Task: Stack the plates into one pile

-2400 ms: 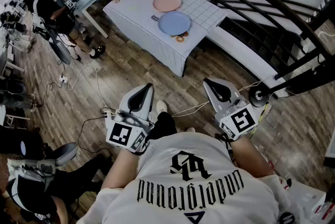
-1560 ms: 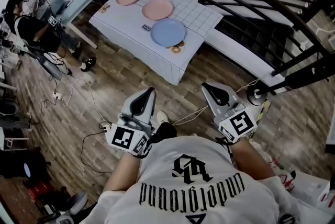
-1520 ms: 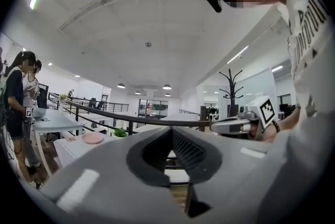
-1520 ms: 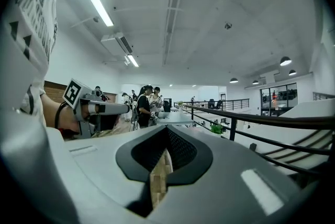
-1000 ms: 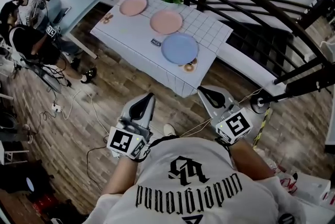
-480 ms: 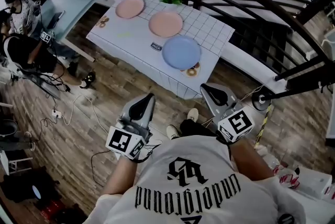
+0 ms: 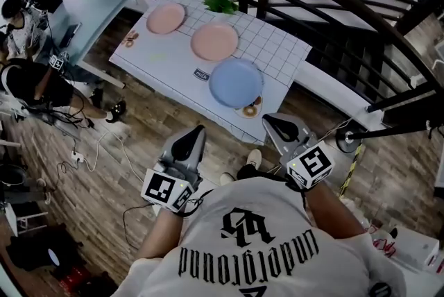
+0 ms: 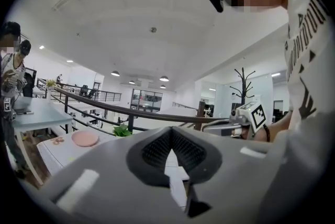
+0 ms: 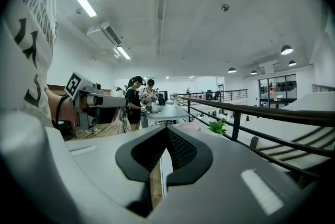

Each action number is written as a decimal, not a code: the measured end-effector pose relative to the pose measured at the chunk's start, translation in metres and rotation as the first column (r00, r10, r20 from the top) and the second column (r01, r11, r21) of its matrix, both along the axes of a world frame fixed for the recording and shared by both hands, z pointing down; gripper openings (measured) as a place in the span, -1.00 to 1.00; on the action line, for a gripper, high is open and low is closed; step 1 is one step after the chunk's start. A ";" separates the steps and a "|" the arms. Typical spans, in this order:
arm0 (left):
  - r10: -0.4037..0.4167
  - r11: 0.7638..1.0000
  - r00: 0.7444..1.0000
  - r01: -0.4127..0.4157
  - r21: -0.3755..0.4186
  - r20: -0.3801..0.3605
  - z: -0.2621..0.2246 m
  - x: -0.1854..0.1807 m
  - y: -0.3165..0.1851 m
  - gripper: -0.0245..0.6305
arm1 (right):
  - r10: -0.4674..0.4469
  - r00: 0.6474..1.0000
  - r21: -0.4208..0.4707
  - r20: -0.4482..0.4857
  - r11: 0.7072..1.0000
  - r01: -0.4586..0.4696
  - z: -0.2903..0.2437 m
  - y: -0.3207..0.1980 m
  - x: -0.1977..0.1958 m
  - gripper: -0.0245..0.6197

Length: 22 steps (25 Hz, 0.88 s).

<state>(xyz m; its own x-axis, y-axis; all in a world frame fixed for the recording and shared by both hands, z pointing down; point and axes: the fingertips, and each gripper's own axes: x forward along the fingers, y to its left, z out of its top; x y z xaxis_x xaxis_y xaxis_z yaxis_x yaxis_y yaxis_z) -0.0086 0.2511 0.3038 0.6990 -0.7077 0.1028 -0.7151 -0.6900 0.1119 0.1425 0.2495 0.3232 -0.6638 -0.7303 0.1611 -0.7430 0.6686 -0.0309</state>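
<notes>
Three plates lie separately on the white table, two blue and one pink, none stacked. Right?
Not quite: the colours are swapped. The head view shows two pink, the far pink plate and the middle pink plate, and one blue plate, separate on the white table, none stacked.

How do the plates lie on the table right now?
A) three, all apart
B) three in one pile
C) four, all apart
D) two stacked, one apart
A: the far pink plate, the near pink plate and the blue plate lie apart on the table.
</notes>
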 end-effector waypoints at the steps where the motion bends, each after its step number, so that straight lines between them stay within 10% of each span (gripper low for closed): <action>1: 0.001 1.000 1.000 -0.001 0.002 0.000 0.000 0.006 -0.007 -0.78 | -0.001 1.000 -0.001 -0.003 1.000 0.001 0.001 -0.008 0.005 -0.93; 22: 0.087 0.994 0.996 -0.087 -0.069 -0.007 0.035 0.059 -0.132 -0.78 | 0.009 0.999 -0.109 -0.037 0.994 -0.013 0.045 -0.127 0.046 -0.93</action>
<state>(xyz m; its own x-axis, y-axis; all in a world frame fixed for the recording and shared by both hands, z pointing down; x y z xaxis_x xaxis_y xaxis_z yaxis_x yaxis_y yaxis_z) 0.0507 0.1195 0.3386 0.7582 -0.6353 0.1466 -0.6520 -0.7403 0.1642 0.1882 0.1222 0.3681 -0.6480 -0.7143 0.2643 -0.7523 0.6544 -0.0761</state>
